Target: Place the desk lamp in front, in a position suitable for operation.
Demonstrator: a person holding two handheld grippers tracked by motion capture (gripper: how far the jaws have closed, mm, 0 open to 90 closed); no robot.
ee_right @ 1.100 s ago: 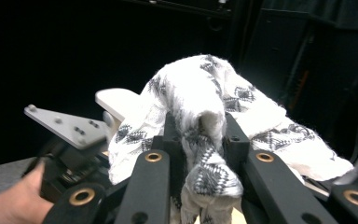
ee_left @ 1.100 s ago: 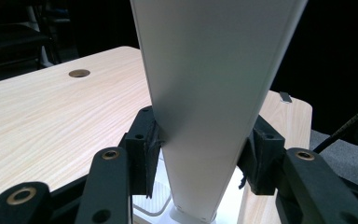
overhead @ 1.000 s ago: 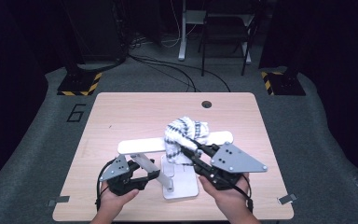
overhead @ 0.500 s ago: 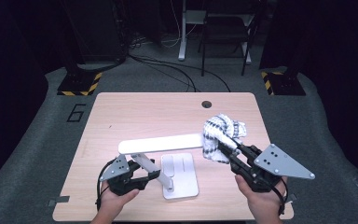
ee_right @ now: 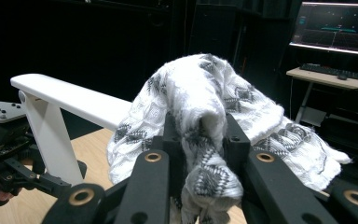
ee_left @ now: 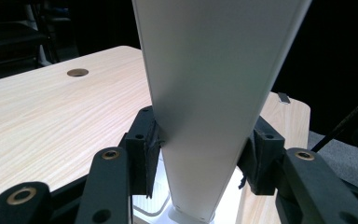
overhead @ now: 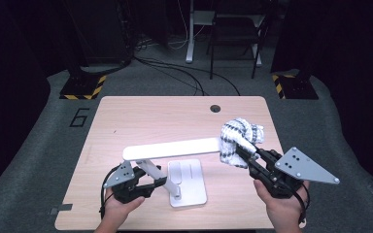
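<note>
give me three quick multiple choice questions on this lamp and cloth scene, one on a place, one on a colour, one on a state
1. Where is the cloth?
A. at the far end of the lamp's head
B. on the lamp's base
C. on the floor

2. What colour is the desk lamp?
A. black
B. white
C. red

3. What is the left gripper doing?
A. hanging open over bare table
B. gripping the cloth
C. clamped on the lamp's upright arm

Answers: 1 A, the high view shows the cloth bunched against the head's tip in the right gripper. 2 B, head, arm and base are all white. 3 C, the left gripper view shows its fingers pressed on both sides of the arm.
</note>
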